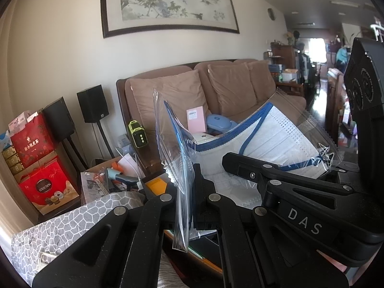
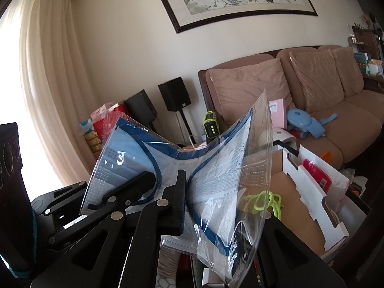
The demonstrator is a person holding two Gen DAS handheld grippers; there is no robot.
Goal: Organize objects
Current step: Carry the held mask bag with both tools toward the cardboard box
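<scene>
Mask bag point(image 1: 276, 141) is held aloft between both grippers: left gripper point(image 1: 184, 192) clamped on its 9 o'clock end, right gripper point(image 2: 192, 206) probably pinching the 3 o'clock end; long axis sags between them.

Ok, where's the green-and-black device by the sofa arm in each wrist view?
Left wrist: device left of centre, just left of the bagged masks.
Right wrist: device centre, behind the masks' dip.
Shared landmark: black speaker on a stand, up-left of it.
</scene>
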